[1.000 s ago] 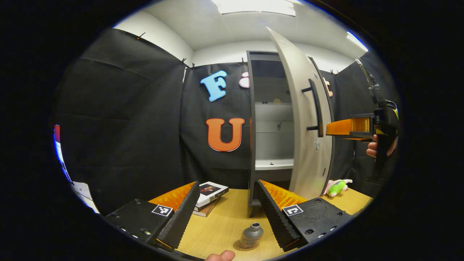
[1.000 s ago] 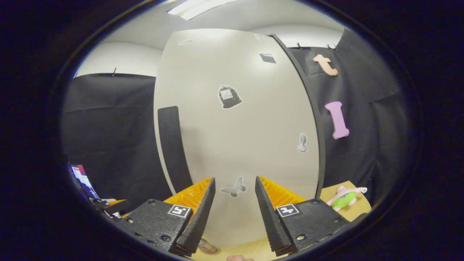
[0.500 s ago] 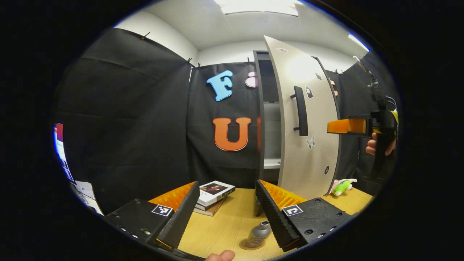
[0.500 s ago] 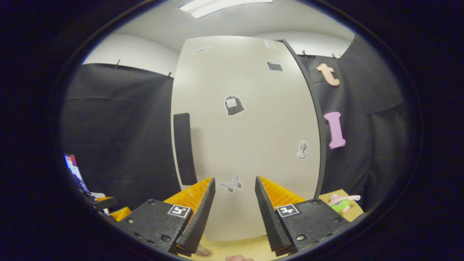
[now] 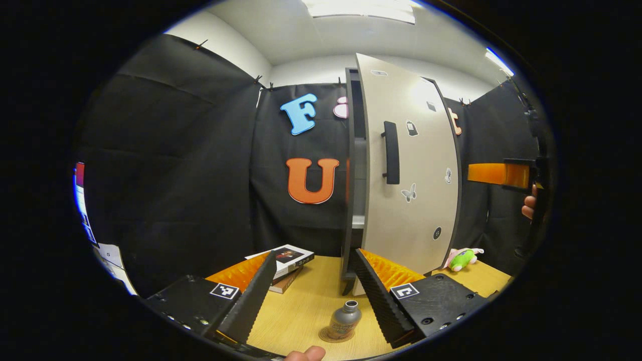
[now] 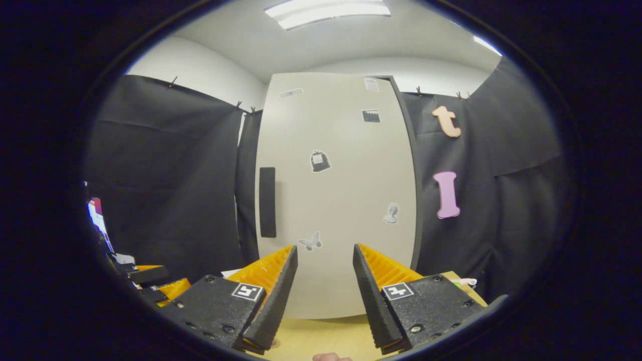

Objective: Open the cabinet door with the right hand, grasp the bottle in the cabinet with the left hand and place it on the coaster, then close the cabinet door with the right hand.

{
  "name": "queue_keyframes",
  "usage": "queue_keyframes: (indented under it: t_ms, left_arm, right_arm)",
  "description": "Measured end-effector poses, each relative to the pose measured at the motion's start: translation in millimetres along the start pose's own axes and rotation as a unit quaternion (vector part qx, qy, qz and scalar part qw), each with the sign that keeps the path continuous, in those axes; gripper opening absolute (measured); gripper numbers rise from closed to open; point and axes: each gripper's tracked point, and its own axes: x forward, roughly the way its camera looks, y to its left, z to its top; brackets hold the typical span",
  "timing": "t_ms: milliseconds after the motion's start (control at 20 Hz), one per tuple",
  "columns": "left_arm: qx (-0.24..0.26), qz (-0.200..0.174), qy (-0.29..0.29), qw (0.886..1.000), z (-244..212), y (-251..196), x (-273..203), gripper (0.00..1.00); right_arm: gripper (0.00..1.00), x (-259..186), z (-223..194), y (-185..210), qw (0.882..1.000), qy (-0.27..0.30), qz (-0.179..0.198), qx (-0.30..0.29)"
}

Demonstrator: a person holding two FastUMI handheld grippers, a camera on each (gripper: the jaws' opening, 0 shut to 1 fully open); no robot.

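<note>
Bottle (image 5: 345,321) stands on the coaster (image 5: 326,337) at 6 o'clock between the left gripper's (image 5: 311,296) spread, empty fingers, the cabinet door (image 6: 336,200) nearly closed at 12 o'clock beyond the right gripper (image 6: 323,296), likewise parted and empty.

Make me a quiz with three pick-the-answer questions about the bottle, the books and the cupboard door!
1. Where does the bottle stand?
A. On the coaster on the table
B. Inside the cabinet
C. On the books

2. How many books lie stacked on the table?
A. Five
B. Two
C. None

3. How is the cabinet door now?
A. Taken off
B. Swung wide open
C. Nearly shut, a narrow gap left

Answers:
1. A: in the left gripper view the bottle stands upright on the round coaster, between the fingers of the left tongs but untouched by them.
2. B: one book lies on another, left of the cabinet.
3. C: only a thin strip of the cabinet's inside shows beside the door's handle; the right tongs are open and apart from the door.
</note>
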Motion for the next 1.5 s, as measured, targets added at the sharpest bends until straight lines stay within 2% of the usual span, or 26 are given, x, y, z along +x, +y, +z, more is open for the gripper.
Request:
queue_keyframes:
  t_ms: [300,450,600,700,900,1500]
  left_arm:
    - [-0.007,-0.029,0.001,1.000,-5.6,-31.4,-6.1,0.94]
    - [-0.008,-0.064,0.018,0.998,-10.5,-57.3,-6.7,0.93]
    - [-0.002,-0.074,0.009,0.997,-3.2,-68.5,-9.9,0.94]
    - [0.000,-0.076,0.006,0.997,-6.0,-76.0,-14.3,0.94]
    - [0.014,-0.074,-0.008,0.997,-3.6,-83.4,-22.3,0.94]
    - [0.011,-0.069,-0.008,0.998,-6.2,-84.8,-29.5,0.94]
  right_arm:
    - [0.73,-78.5,-25.4,-70.5,0.995,-0.001,-0.097,-0.018]
    - [0.73,-113.8,-28.6,-100.7,0.989,-0.021,-0.145,-0.024]
    - [0.72,-135.0,-36.0,-119.7,0.982,-0.024,-0.182,-0.048]
    - [0.72,-141.5,-43.3,-124.2,0.981,-0.019,-0.188,-0.044]
    - [0.73,-145.4,-65.6,-124.9,0.984,0.005,-0.176,-0.015]
    - [0.73,-143.1,-70.6,-137.5,0.984,0.014,-0.176,0.010]
